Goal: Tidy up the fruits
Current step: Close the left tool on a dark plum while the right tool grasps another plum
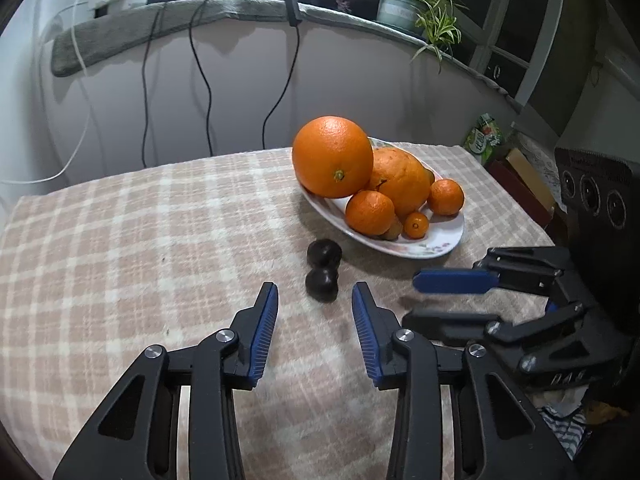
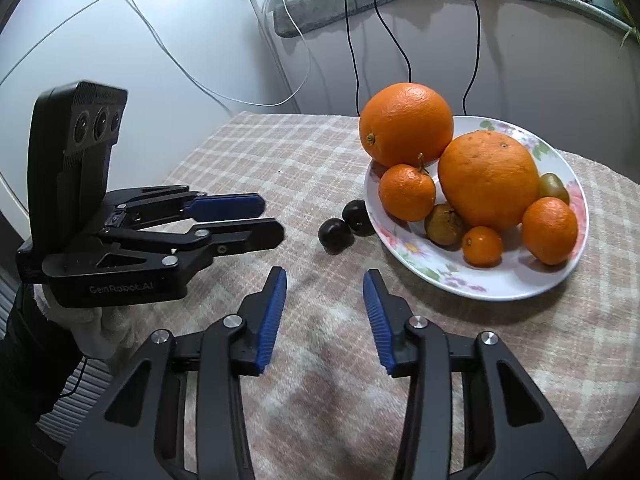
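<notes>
On the table's checked cloth, two dark fruits (image 1: 322, 270) lie touching, just beside the plate (image 2: 472, 284) of oranges; both hand-held grippers, left (image 1: 315, 294) and right (image 2: 325, 280), hover empty, jaws apart; only the right view shows the plate's greenish fruit (image 2: 553, 187) and a gloved hand (image 2: 104, 332).

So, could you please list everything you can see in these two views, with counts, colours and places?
large oranges: two, orange, on the plate, one stacked at the back
small mandarins: three, orange, on the plate's front half
small fruits: two, olive-brown, tucked among the oranges
dark fruits: two, near-black, on the cloth beside the plate, touching each other
plate: one, white with flowers, right side of table
tablecloth: one, beige checked
cables: several, black and white, hanging behind
potted plant: one, green, on the ledge
left gripper: black, blue pads, open, empty
right gripper: same, open, empty
</notes>
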`<state>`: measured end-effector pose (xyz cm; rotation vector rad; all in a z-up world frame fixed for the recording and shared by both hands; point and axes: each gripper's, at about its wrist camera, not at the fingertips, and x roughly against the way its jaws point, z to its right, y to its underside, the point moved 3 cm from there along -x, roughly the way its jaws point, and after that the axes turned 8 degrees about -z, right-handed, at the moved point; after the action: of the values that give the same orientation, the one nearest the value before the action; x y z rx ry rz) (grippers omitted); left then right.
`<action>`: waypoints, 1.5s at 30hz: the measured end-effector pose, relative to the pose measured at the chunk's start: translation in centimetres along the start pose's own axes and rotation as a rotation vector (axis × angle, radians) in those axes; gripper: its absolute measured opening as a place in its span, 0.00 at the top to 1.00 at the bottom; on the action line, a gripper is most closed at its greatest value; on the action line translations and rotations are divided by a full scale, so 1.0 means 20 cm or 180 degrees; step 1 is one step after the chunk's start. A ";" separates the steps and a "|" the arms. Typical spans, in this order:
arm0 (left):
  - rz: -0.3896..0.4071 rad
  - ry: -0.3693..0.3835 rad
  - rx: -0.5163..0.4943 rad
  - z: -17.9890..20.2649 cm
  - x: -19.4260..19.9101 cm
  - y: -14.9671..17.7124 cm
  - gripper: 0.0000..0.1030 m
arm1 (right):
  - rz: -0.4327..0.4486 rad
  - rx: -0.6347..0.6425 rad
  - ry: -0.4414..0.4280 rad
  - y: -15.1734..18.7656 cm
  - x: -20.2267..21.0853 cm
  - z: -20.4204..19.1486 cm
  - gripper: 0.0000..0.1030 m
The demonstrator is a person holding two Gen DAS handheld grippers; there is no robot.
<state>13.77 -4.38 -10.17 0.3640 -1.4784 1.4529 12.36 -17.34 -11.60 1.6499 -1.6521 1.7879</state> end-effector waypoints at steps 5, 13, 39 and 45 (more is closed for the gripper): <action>-0.0138 0.0173 -0.0064 -0.03 -0.07 -0.07 0.68 | -0.0019 -0.0042 0.0058 -0.03 -0.06 -0.01 0.64; -0.0379 0.0472 -0.0137 -0.08 -0.17 -0.15 0.72 | -0.0030 -0.0062 0.0266 -0.08 -0.13 -0.03 0.68; -0.0557 0.0649 -0.0202 -0.17 -0.26 -0.24 0.72 | -0.0094 -0.0125 0.0395 -0.11 -0.19 -0.04 0.71; -0.0521 0.0581 -0.0177 -0.21 -0.24 -0.24 0.72 | -0.0100 -0.0089 0.0425 -0.13 -0.20 -0.05 0.71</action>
<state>21.60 -3.84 -12.07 0.3025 -1.3086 1.2775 15.14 -13.67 -13.12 1.5012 -1.5778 1.8089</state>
